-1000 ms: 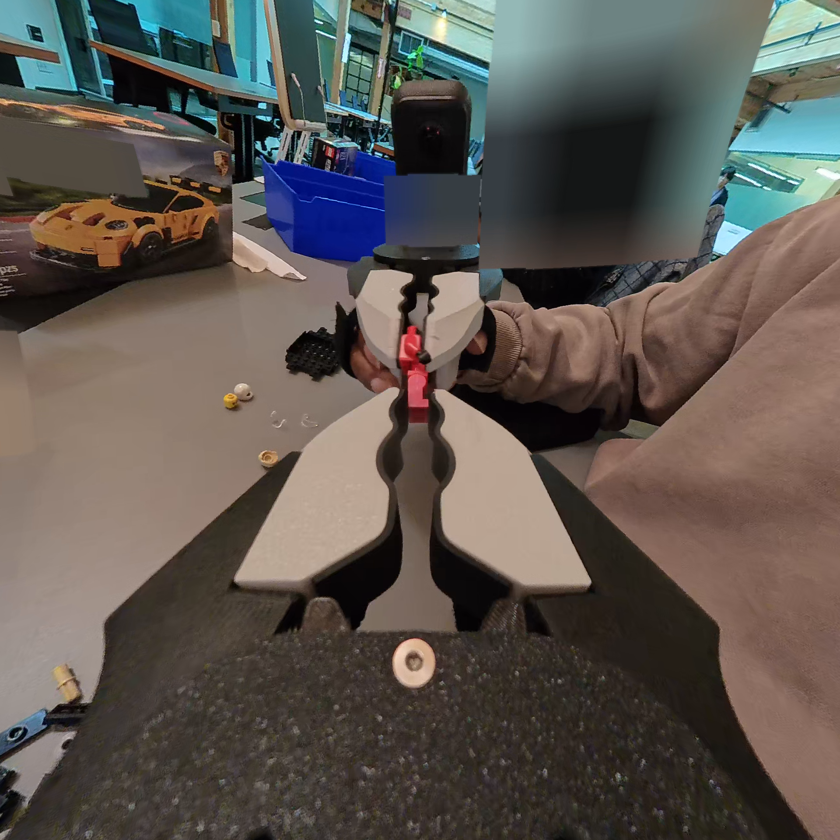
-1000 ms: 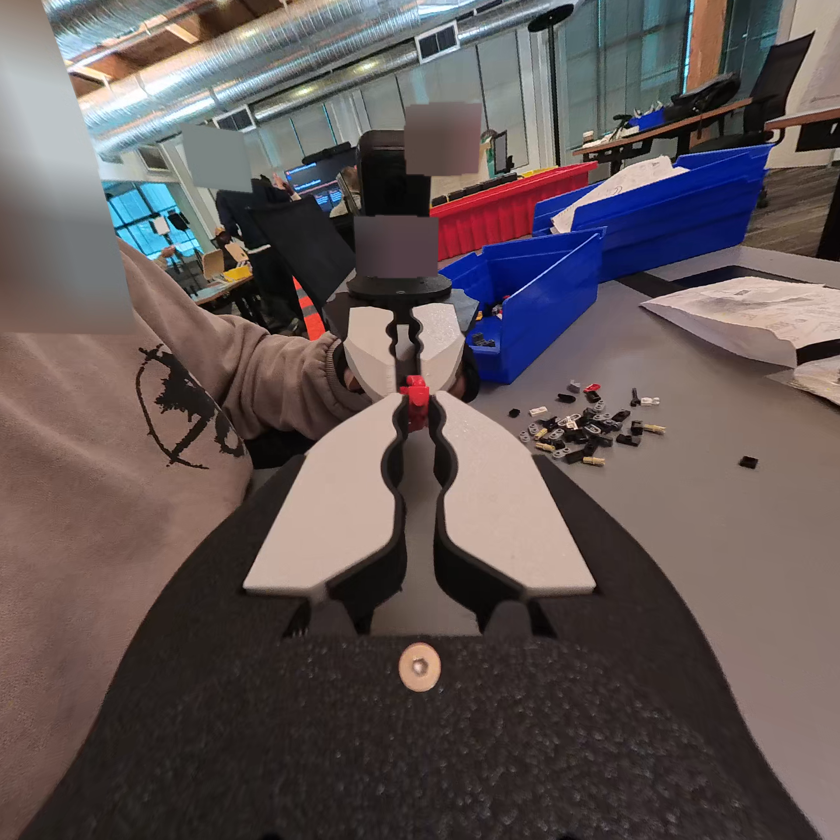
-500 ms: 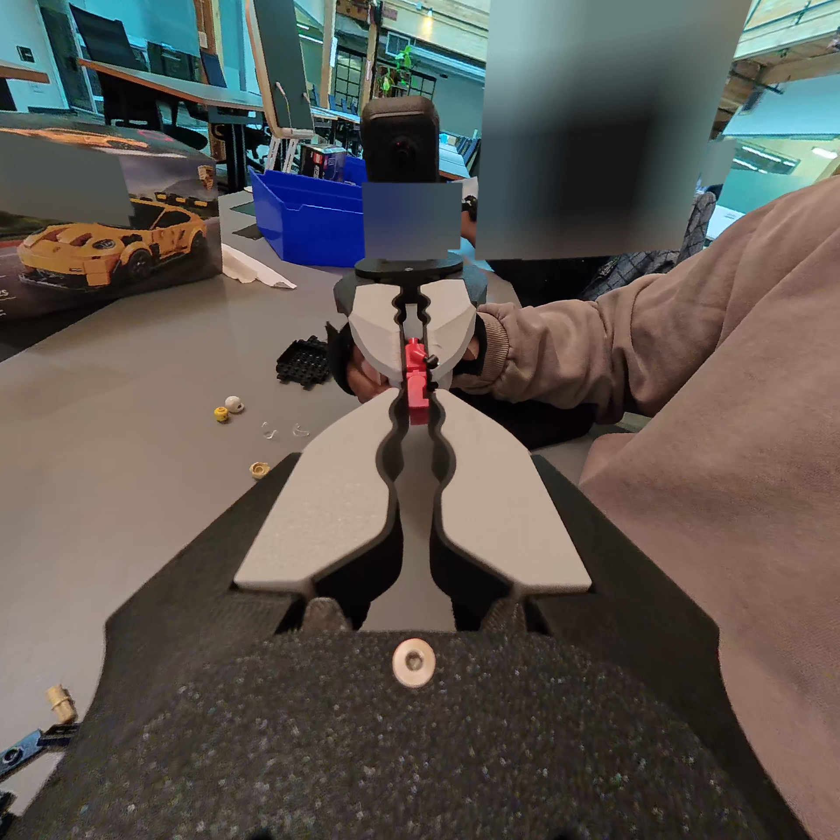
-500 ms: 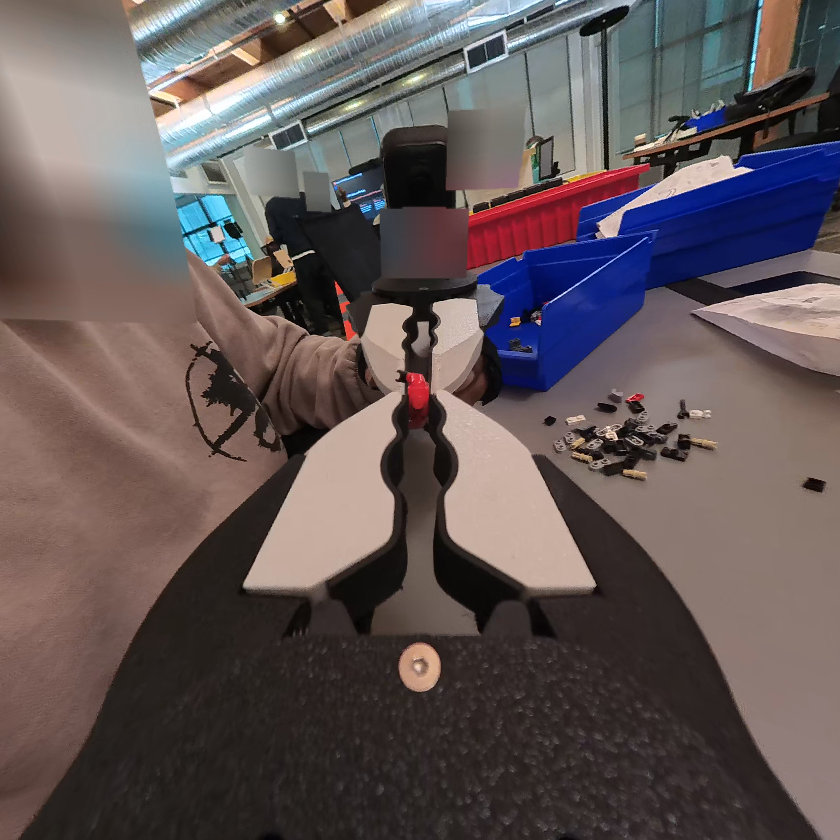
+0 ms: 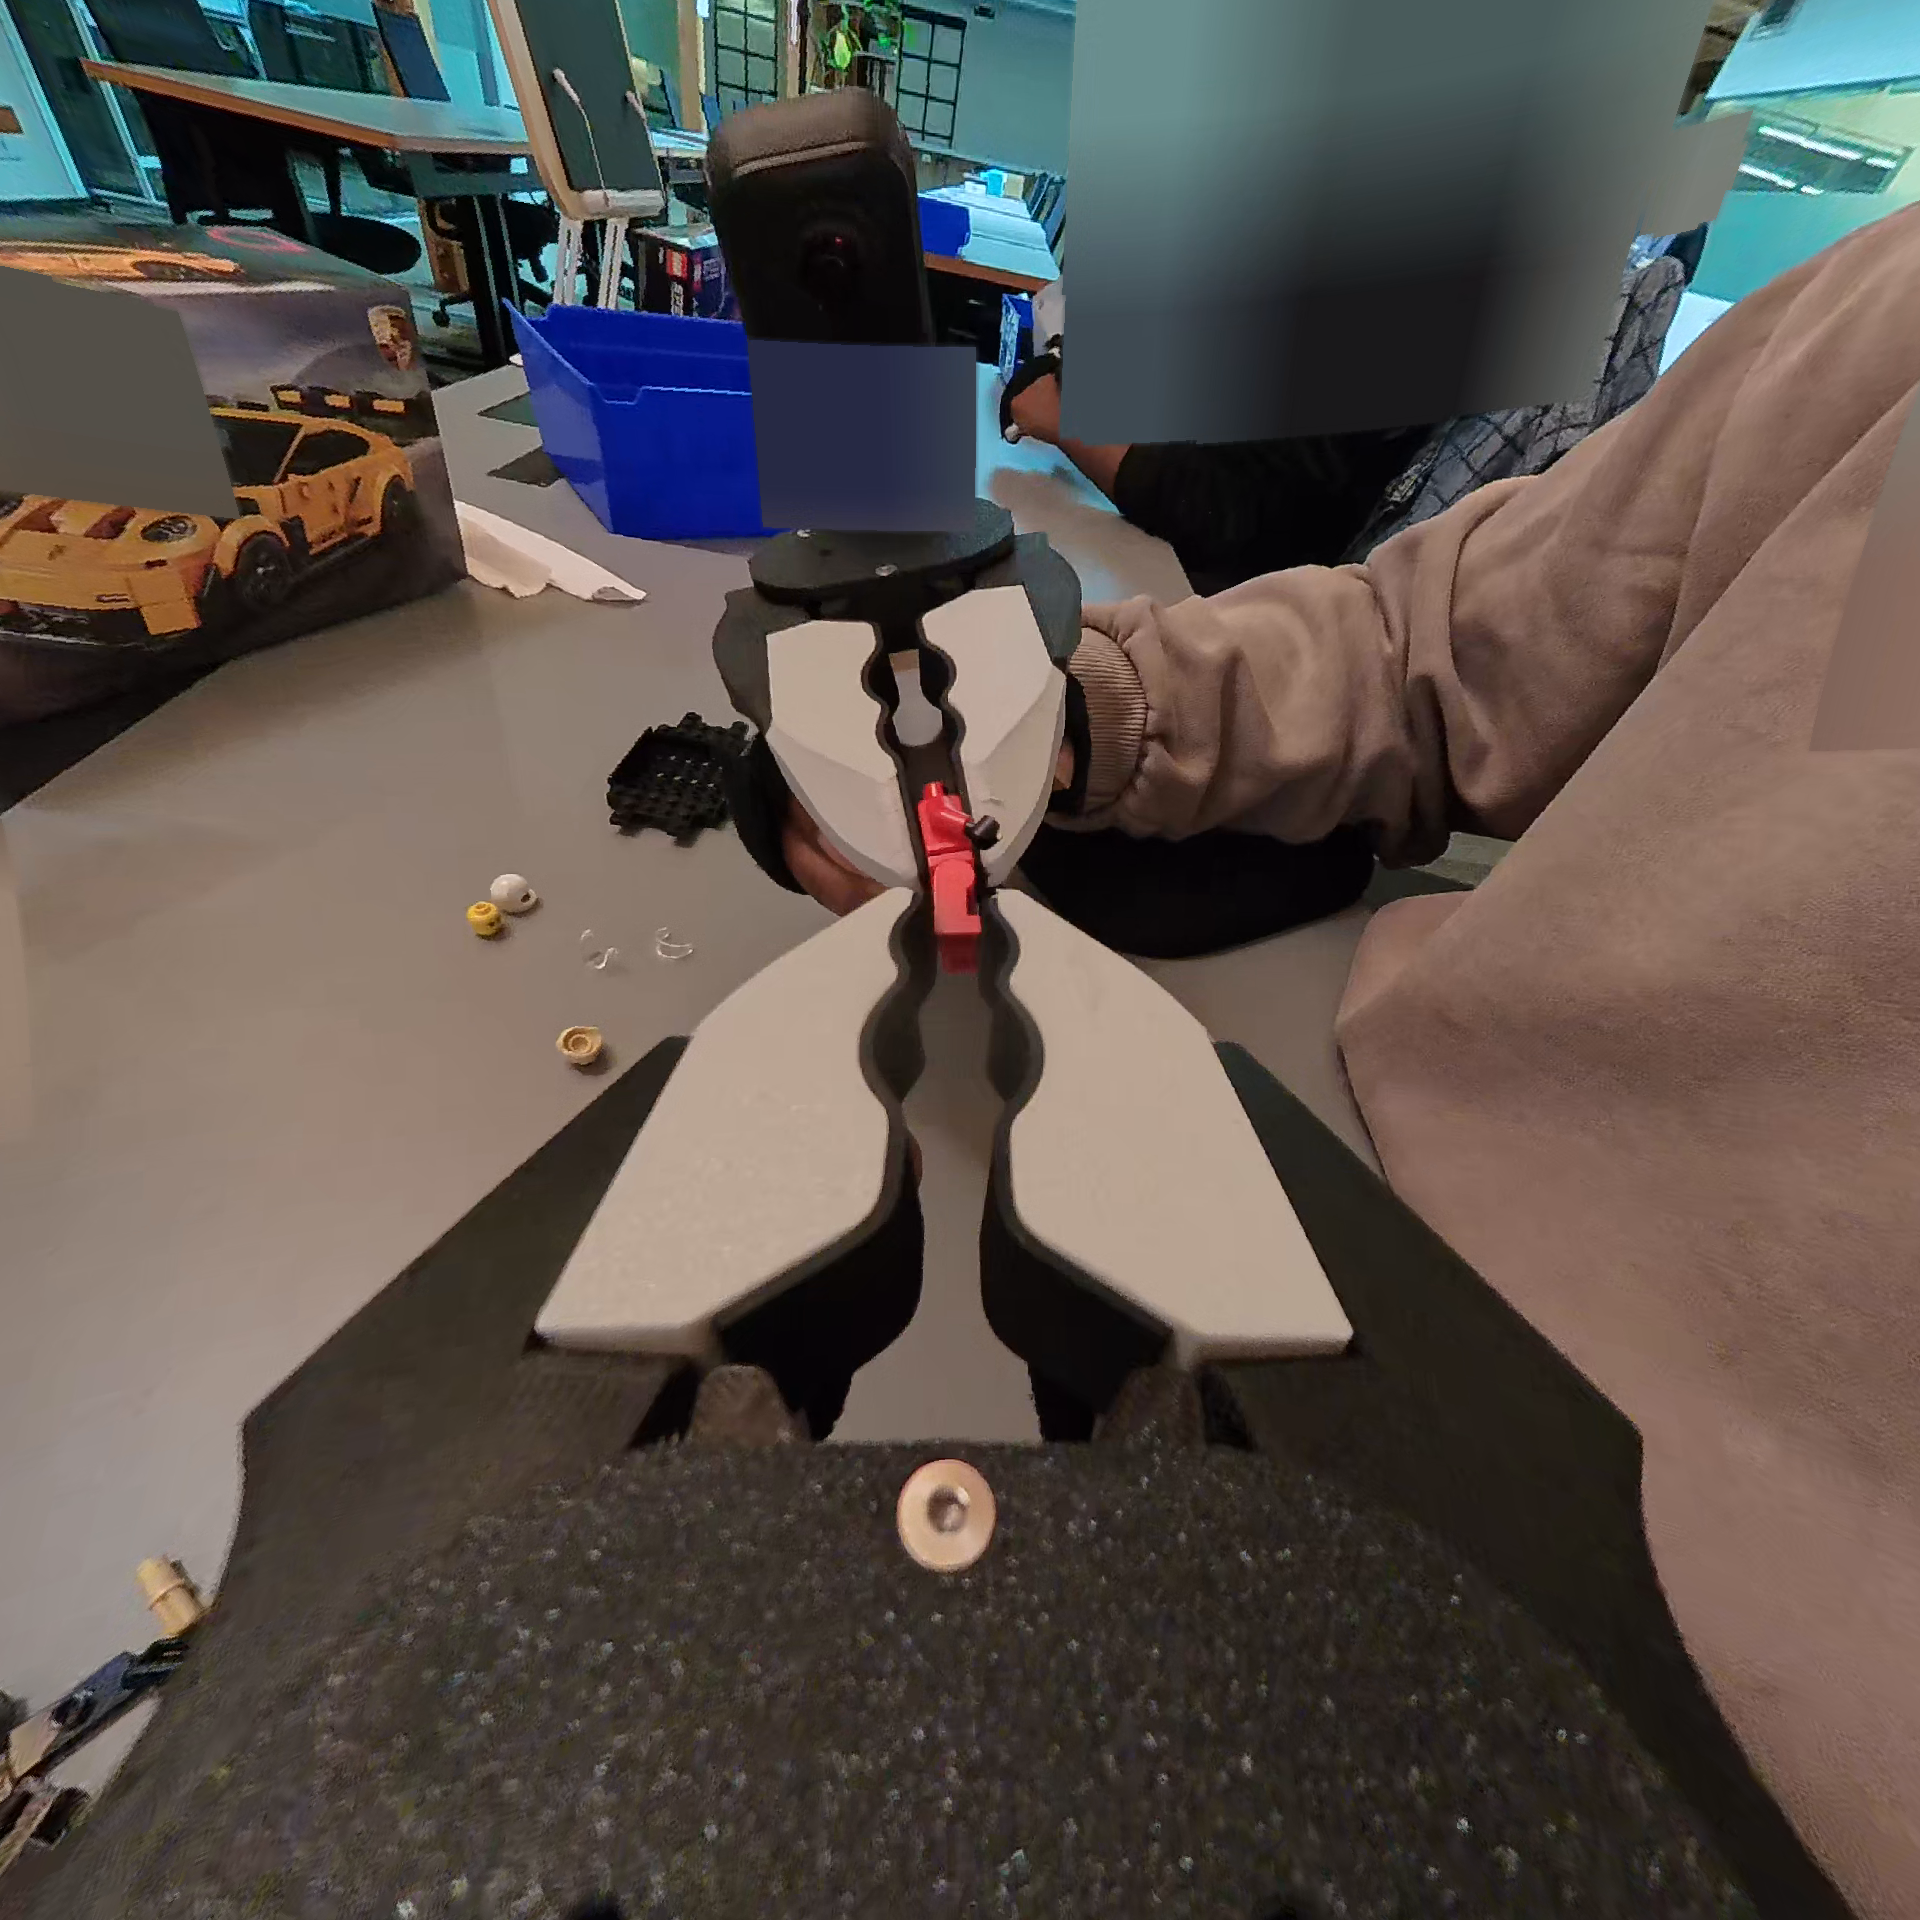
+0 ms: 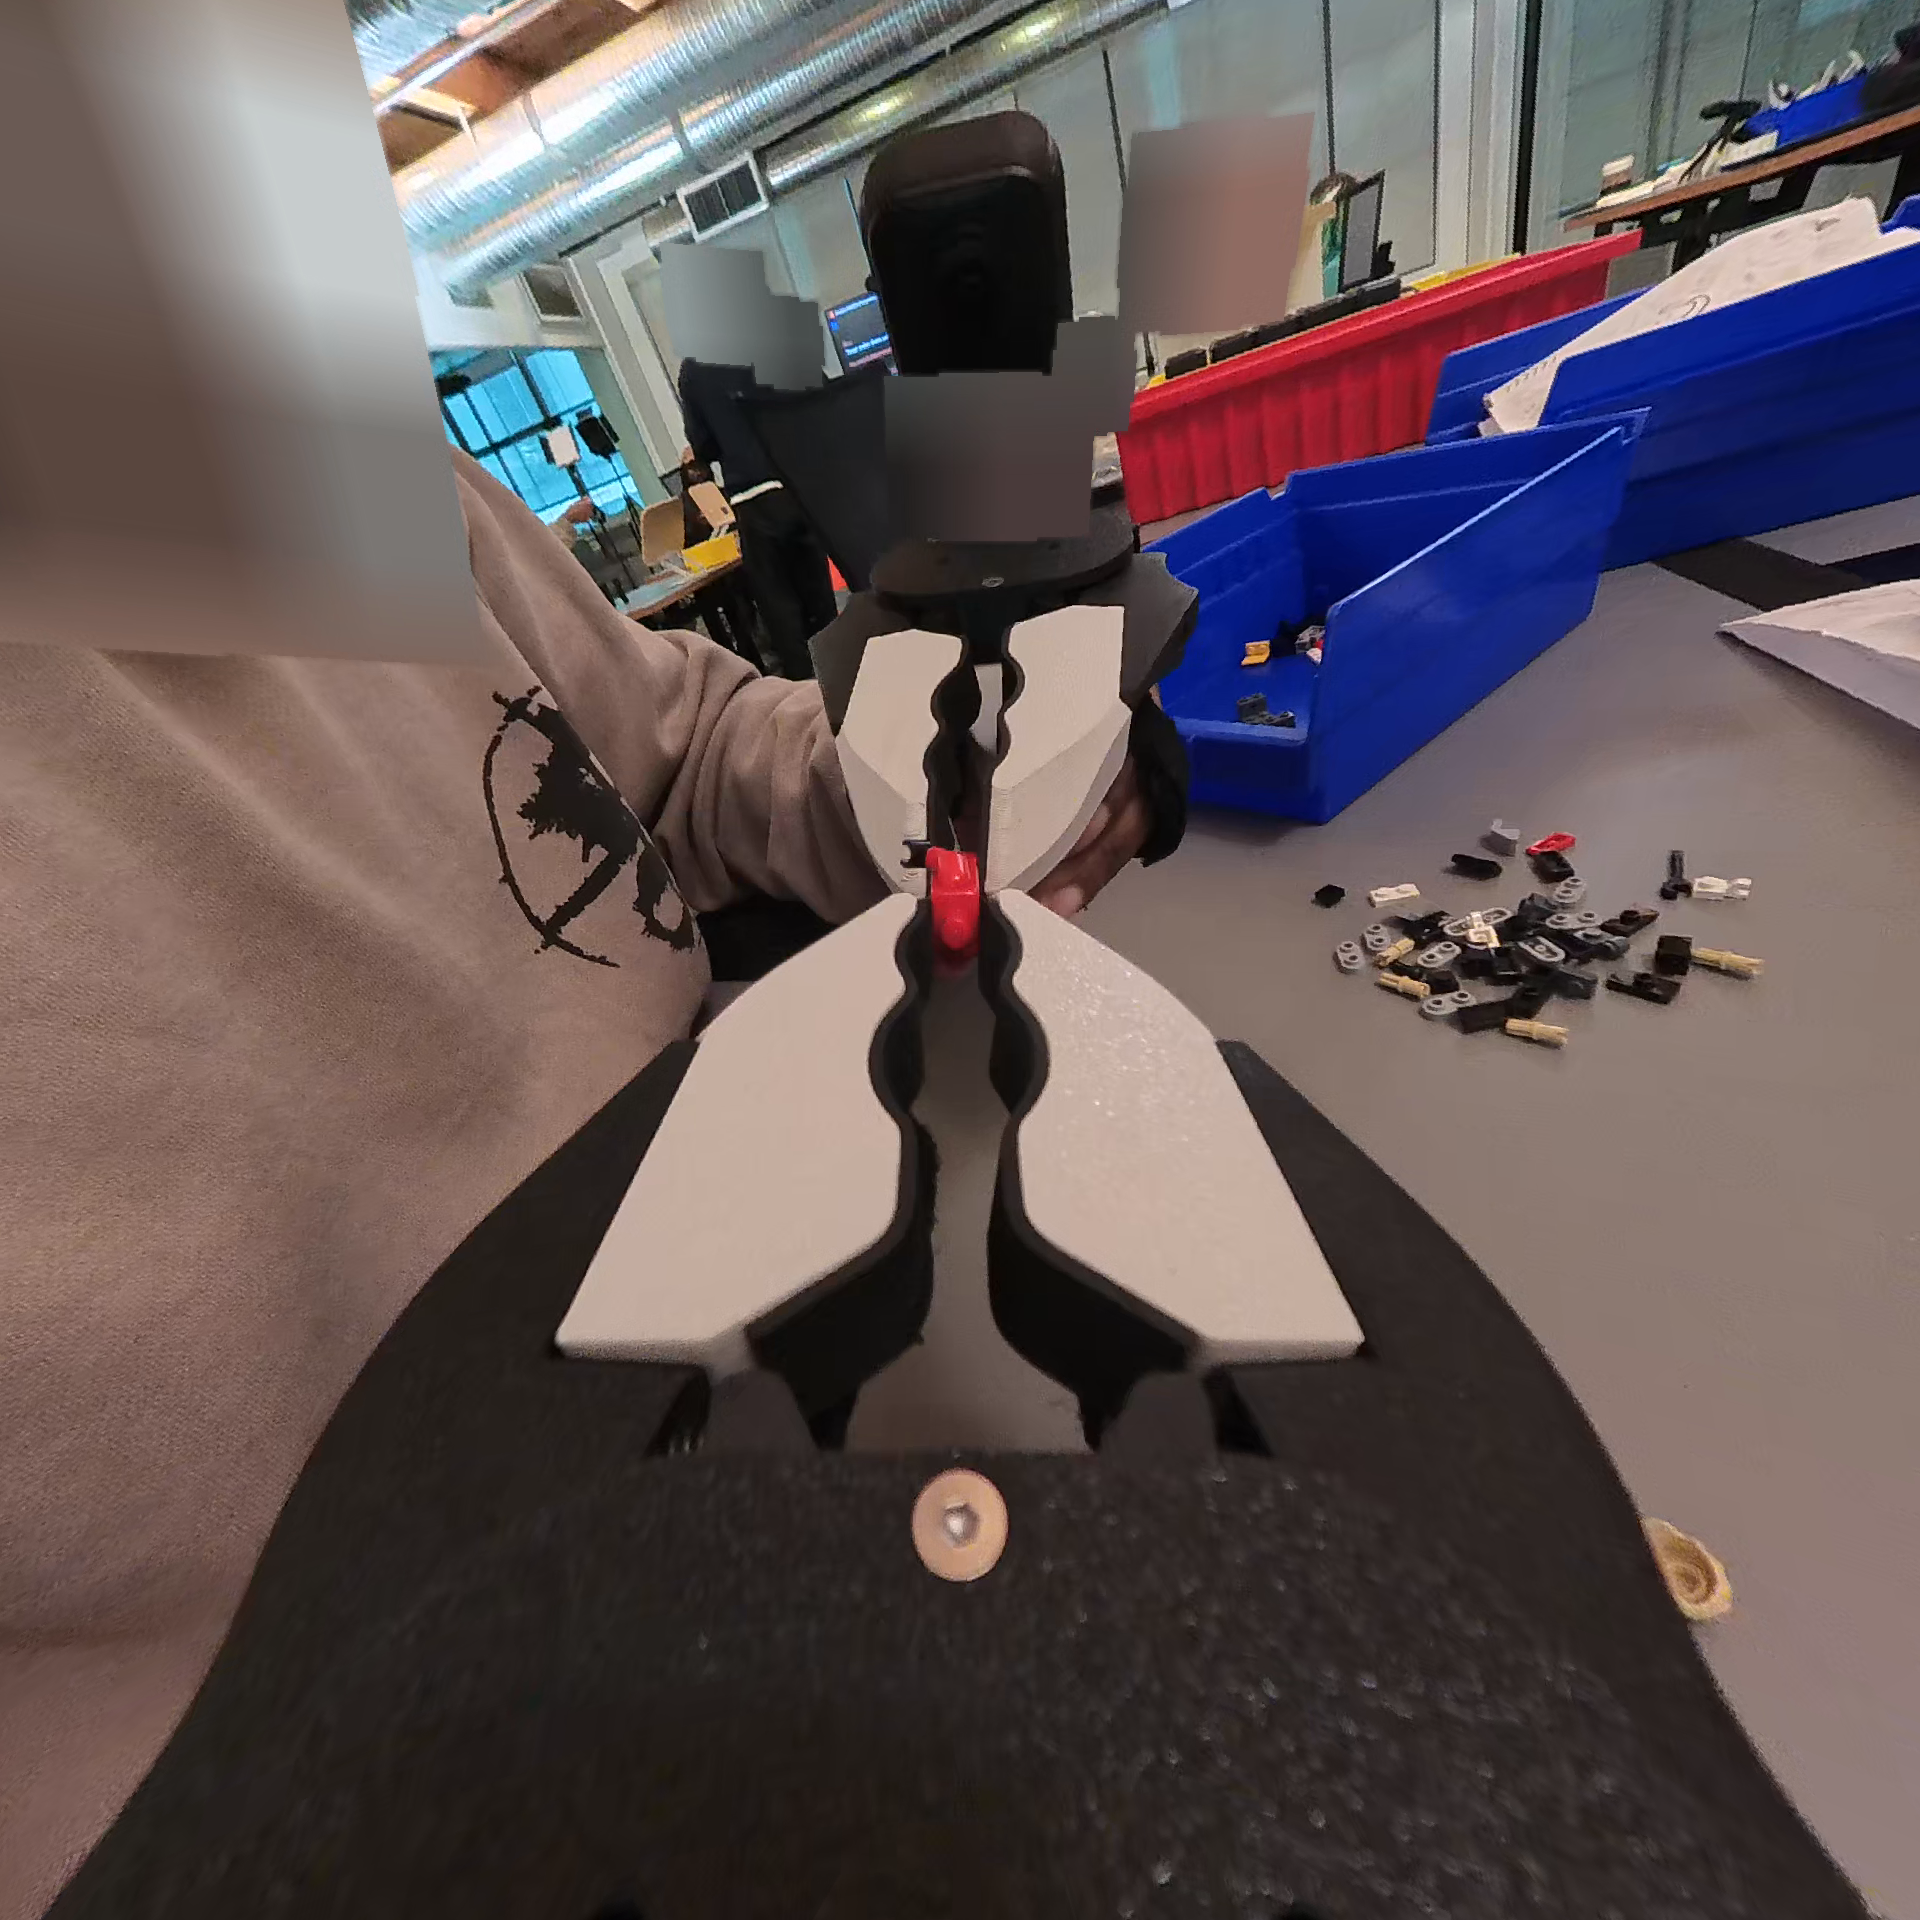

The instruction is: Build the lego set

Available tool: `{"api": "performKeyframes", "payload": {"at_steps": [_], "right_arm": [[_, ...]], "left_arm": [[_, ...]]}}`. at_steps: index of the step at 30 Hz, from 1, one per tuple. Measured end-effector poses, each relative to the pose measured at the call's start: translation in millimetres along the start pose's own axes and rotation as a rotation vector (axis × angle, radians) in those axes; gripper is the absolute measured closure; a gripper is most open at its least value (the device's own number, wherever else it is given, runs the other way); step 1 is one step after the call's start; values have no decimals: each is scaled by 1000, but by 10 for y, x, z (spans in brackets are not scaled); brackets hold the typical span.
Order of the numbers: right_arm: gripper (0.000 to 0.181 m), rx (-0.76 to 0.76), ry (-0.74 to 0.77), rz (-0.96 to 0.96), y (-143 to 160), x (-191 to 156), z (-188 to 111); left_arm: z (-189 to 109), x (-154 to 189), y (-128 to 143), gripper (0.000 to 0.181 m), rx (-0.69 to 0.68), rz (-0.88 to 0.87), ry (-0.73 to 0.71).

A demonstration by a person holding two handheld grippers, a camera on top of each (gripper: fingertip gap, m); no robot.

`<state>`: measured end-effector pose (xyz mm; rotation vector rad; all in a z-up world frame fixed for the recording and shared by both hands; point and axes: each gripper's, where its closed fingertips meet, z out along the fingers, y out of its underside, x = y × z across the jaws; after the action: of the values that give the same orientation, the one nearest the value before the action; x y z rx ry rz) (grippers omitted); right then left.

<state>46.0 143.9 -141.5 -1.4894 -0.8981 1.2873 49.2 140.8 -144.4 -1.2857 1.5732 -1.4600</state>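
Note:
My left gripper [image 5: 951, 920] and right gripper [image 6: 951, 920] meet tip to tip above the grey table [image 5: 312, 1091]. A small red lego piece [image 5: 951, 883] sits between them, and both are shut on it. A tiny black pin [image 5: 982, 828] sticks out of its side. In the left wrist view the right gripper [image 5: 940, 831] faces me, held by a hand in a tan sleeve [image 5: 1351, 675]. In the right wrist view the red piece [image 6: 951, 899] is at my tips and the left gripper [image 6: 961, 842] faces me. How the red parts join is hidden by the fingers.
A lego box with a yellow car [image 5: 208, 499], a blue bin [image 5: 644, 436], a black studded plate [image 5: 681, 769] and small round pieces [image 5: 499, 904] lie to the left. A pile of small black, grey and tan pieces [image 6: 1507, 956], blue bins [image 6: 1403, 623] and paper [image 6: 1849, 644] lie to the right. Only a small space, under 4 cm, lies between the two pairs of fingers.
Both grippers stay shut tip to tip on the red piece. The right gripper has turned a little to the left, so the pile and bins sit farther right in its view.

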Motion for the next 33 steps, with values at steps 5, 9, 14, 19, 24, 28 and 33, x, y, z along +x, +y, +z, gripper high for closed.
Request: {"api": "performKeyframes", "payload": {"at_steps": [5,9,14,19,24,28,33], "right_arm": [[173,-25,4,-22,46,1,0],[173,-24,-34,-13,135,-46,113],[173,-81,13,-114,76,-6,144],[173,-90,87,-144,51,70,115],[173,-135,176,-207,71,121,99],[173,-182,227,-256,80,137,95],[173,-232,285,-306,96,157,73]], "left_arm": [[21,0,2,174,-2,14,-13],[43,44,-71,173,2,49,-1],[-25,21,-102,173,-17,101,-22],[-50,-51,-86,173,-23,134,-84],[-42,-103,-46,173,-62,214,-164],[-37,-117,-9,173,-88,235,-176],[-19,-131,10,173,-102,260,-202]]}}
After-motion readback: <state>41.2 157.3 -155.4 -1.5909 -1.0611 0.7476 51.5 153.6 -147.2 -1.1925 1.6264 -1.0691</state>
